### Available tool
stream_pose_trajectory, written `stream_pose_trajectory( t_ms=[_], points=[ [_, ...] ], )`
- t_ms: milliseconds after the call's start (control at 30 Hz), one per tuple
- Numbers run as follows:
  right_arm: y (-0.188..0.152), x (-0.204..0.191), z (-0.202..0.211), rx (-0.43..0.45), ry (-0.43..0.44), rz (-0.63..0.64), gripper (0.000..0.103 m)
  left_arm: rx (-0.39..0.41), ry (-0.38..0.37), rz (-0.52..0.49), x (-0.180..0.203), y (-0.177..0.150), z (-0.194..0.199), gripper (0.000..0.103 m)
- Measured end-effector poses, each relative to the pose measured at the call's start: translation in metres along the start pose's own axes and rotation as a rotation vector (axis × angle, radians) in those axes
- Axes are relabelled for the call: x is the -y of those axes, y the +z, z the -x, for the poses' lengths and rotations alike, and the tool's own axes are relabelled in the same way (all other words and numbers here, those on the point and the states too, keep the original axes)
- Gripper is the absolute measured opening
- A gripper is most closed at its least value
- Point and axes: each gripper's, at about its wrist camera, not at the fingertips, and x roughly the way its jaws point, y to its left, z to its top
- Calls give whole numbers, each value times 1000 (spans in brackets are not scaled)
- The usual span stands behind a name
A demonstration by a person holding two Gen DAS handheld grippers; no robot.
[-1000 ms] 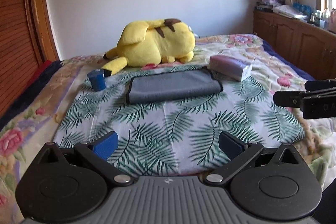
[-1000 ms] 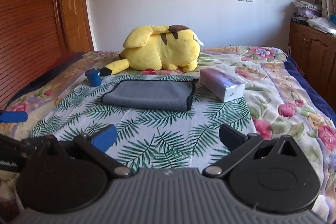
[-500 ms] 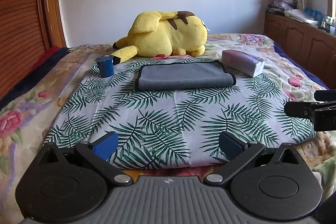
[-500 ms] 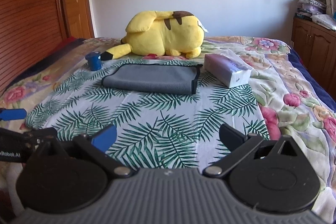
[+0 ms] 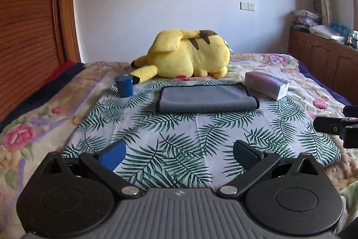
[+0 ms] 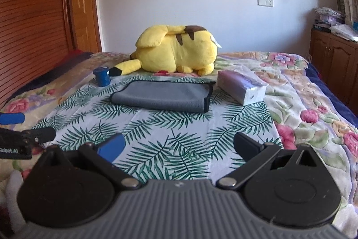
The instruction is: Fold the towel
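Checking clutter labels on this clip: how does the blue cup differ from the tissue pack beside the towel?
The blue cup is dark, round and upright, left of the grey towel; the tissue pack is pale, boxy and lying flat, right of it. Both rest on the palm-leaf cloth.

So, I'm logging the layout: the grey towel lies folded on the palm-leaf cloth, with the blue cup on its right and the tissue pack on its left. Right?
Not quite: the sides are swapped. In the left wrist view the blue cup stands left of the grey towel and the tissue pack lies on its right.
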Motion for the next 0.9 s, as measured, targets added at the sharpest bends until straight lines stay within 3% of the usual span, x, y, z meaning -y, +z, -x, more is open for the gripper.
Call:
stream_pose_trajectory(
  t_ms=[900],
  points=[
    [3, 7, 21, 159, -68, -24, 103, 137, 8, -30, 1, 8, 22, 103]
  ],
)
